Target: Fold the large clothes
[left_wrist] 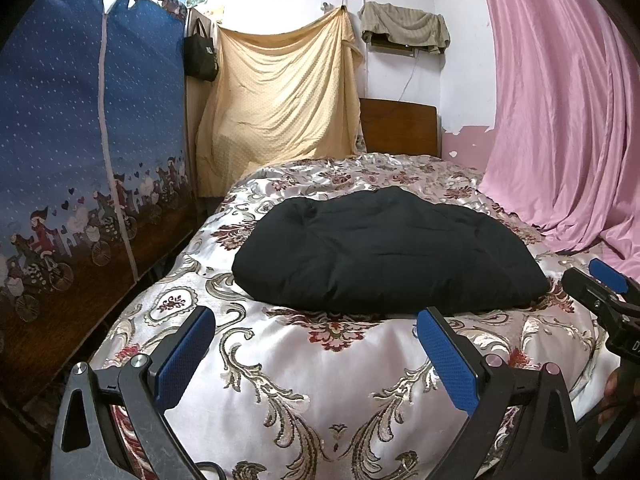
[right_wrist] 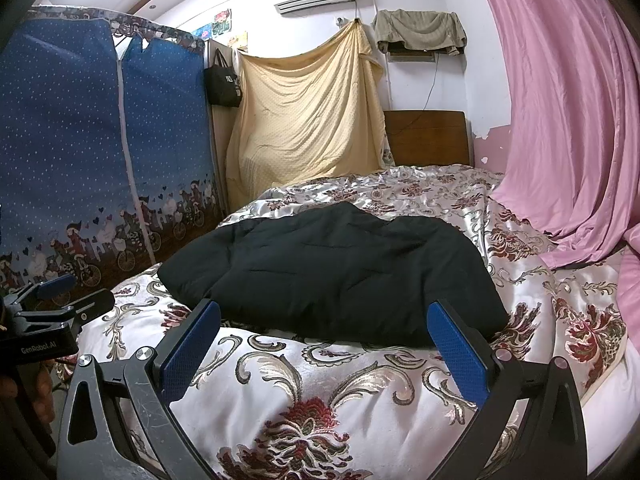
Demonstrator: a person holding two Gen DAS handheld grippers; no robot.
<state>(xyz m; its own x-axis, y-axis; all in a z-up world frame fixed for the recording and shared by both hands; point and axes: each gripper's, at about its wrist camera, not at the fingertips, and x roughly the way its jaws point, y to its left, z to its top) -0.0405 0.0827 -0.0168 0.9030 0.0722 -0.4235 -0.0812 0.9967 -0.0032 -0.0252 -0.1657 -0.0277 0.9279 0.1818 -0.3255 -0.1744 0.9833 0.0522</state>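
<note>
Left view: my left gripper point(left_wrist: 316, 356) gapes wide, empty; black padded garment point(left_wrist: 384, 252) at 12 o'clock on the bedspread point(left_wrist: 304, 400).
Right view: my right gripper point(right_wrist: 324, 354) also wide, empty; garment just ahead.
Progress: looks folded into a compact bundle; perhaps only tidying remains.

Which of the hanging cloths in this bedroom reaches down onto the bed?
The shiny pink curtain; the yellow sheet and small olive cloth hang behind it.
</note>
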